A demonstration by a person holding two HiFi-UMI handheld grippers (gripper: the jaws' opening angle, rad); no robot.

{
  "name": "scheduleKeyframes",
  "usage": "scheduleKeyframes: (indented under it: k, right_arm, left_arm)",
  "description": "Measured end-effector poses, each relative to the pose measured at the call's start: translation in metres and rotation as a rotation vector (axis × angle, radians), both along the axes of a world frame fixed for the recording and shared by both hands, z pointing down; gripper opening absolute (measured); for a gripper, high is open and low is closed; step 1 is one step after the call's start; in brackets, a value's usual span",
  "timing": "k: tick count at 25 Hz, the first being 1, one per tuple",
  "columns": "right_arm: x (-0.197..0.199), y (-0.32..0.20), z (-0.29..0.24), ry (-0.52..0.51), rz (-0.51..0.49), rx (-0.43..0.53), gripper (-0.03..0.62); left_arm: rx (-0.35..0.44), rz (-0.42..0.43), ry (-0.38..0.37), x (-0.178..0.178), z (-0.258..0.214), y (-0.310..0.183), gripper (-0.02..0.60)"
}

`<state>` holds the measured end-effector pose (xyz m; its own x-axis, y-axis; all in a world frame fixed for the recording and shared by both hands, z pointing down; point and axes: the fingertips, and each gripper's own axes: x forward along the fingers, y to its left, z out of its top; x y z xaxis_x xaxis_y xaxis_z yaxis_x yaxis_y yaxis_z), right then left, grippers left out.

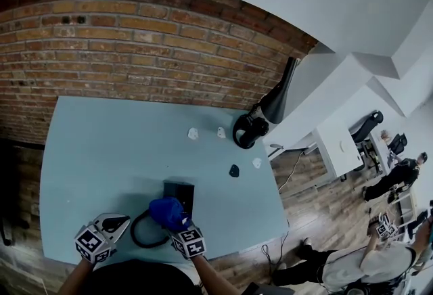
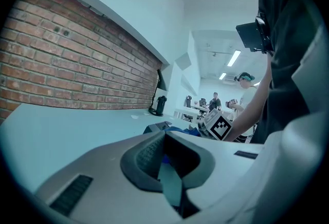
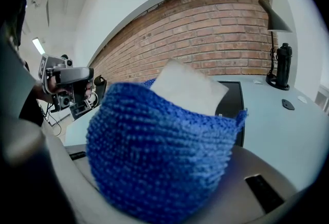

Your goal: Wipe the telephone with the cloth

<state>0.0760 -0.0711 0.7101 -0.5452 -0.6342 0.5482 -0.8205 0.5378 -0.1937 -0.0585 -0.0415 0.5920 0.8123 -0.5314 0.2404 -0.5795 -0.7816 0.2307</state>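
Note:
The black telephone [image 1: 180, 192] lies near the front edge of the pale blue table [image 1: 101, 151], and its cord [image 1: 139, 233] loops to the left. My right gripper [image 1: 174, 218] is shut on a blue knitted cloth [image 1: 166, 211] and holds it over the phone's near end. The cloth [image 3: 159, 156] with its white label [image 3: 187, 87] fills the right gripper view, and the phone [image 3: 231, 99] shows behind it. My left gripper [image 1: 116, 222] hovers left of the cord, jaws together around nothing [image 2: 167, 166]. The phone [image 2: 157, 127] is ahead of it.
A black desk lamp [image 1: 260, 121] stands at the table's far right by the brick wall [image 1: 135, 36]. Small white scraps [image 1: 193, 132] [image 1: 257, 162] and a small dark object [image 1: 234, 170] lie beyond the phone. People are at the right, beyond the table.

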Motion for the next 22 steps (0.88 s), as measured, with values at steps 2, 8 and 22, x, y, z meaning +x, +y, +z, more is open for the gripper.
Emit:
scheduleKeyframes:
  k: [2,8,22]
  right_arm:
    - [0.000,0.004,0.002,-0.003,0.000,-0.005,0.137]
    - [-0.001,0.018,0.012,-0.012,-0.009,-0.021,0.136]
    - [-0.006,0.044,0.020,-0.019,-0.030,-0.068,0.137]
  left_arm:
    - [0.004,0.002,-0.001,0.001,0.000,0.000,0.021]
    - [-0.001,0.007,0.002,0.003,0.004,0.004,0.021]
    - [-0.012,0.022,0.003,0.006,0.008,0.007,0.021]
